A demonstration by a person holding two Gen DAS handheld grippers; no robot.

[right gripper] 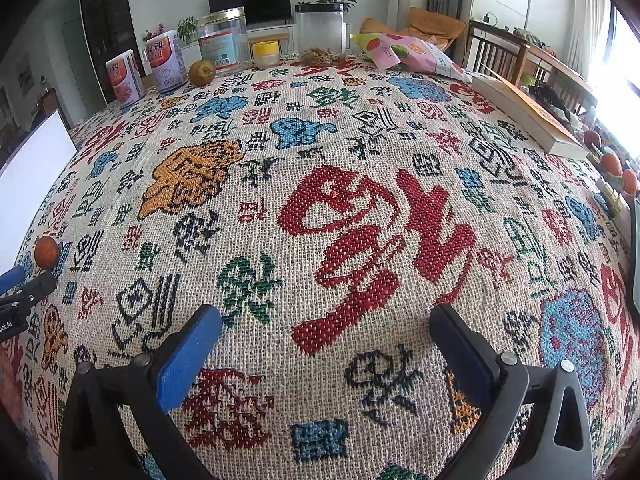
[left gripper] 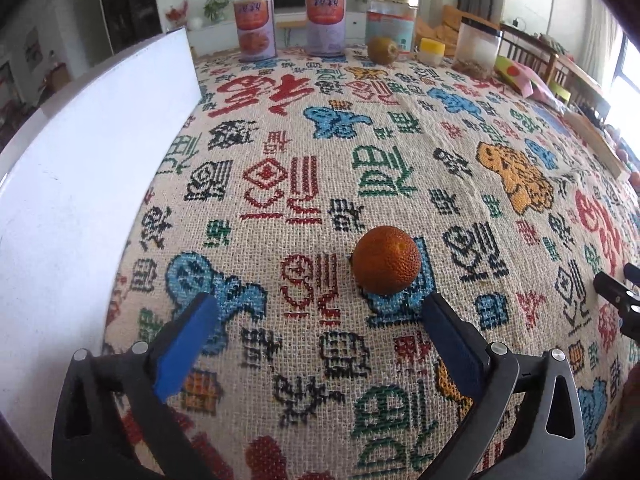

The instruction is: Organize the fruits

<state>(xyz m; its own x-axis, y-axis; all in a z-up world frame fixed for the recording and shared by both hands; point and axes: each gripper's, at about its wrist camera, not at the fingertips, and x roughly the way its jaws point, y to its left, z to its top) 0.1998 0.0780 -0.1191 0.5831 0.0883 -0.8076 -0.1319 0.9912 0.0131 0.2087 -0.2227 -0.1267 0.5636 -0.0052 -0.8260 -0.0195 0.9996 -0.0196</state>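
Note:
A small orange fruit (left gripper: 386, 260) with a bumpy skin lies on the patterned tablecloth (left gripper: 280, 160). My left gripper (left gripper: 320, 304) stands open just short of it. The fruit sits beyond the tips, nearer the right finger (left gripper: 448, 332), and nothing is between the blue pads. The right wrist view shows the same fruit (right gripper: 46, 252) at the far left, beside the left gripper's finger (right gripper: 28, 286). My right gripper (right gripper: 325, 314) is open over bare cloth. A brownish-green fruit (left gripper: 383, 50) (right gripper: 202, 72) rests at the far side. More orange fruits (right gripper: 612, 164) sit at the right edge.
A white board (left gripper: 80, 160) stands along the left. At the back are two printed cans (left gripper: 256, 28), a clear jar (left gripper: 390, 20), a yellow-lidded pot (left gripper: 431, 51) and a container (right gripper: 322, 32) holding nuts. A snack bag (right gripper: 416, 54) and a book (right gripper: 528, 120) lie at the right.

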